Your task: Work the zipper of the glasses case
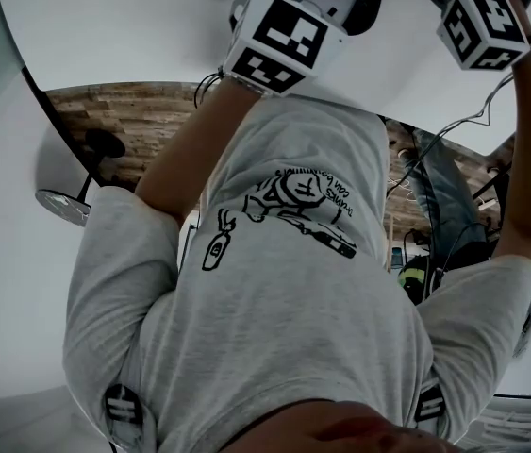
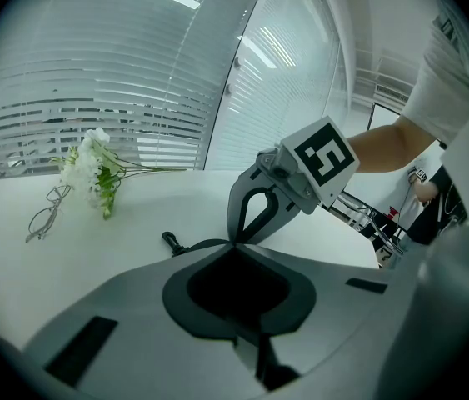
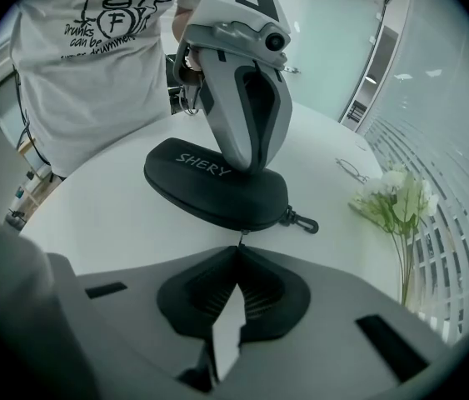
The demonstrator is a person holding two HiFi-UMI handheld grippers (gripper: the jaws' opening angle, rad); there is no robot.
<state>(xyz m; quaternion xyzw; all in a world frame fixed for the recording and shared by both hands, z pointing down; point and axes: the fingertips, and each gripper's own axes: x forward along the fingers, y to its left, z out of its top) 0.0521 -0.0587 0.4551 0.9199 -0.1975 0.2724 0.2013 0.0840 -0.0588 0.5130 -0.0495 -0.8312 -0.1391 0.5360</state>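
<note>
Pinching the zipper pull point(image 3: 241, 236) at their very tips, the jaws of the right gripper point(image 3: 237, 250) are pressed together on it. The pull shows only as a thin dark sliver between the case edge and the jaw tips.

Glasses case point(image 3: 216, 186): black and oval, lying flat on the white counter point(image 3: 109, 223), just beyond the right gripper's tips. The lid faces up, with "SHERY" in pale lettering on it. A snap hook point(image 3: 302, 221) sticks out from the end of the case that faces the flowers.

Left gripper point(image 2: 236, 245): jaws closed against each other, with nothing seen between them. In the right gripper view it stands nearly upright over the case, tips set down on the lid just beside the lettering. In its own view the case is mostly hidden under the jaws. Only the hook and a short stretch of dark rim show at the left, and the right gripper's tips meet its own almost nose to nose.

Head view: both marker cubes (left point(image 1: 284, 38), right point(image 1: 484, 26)) sit at the top edge above a grey printed shirt, with the forearms reaching up to them. The case cannot be made out there.

Also on the counter is a spray of white flowers point(image 3: 399, 197) with green stems. Wire-frame glasses point(image 3: 352, 170) lie unfolded near it. Both are well apart from the case, on its far side.
</note>
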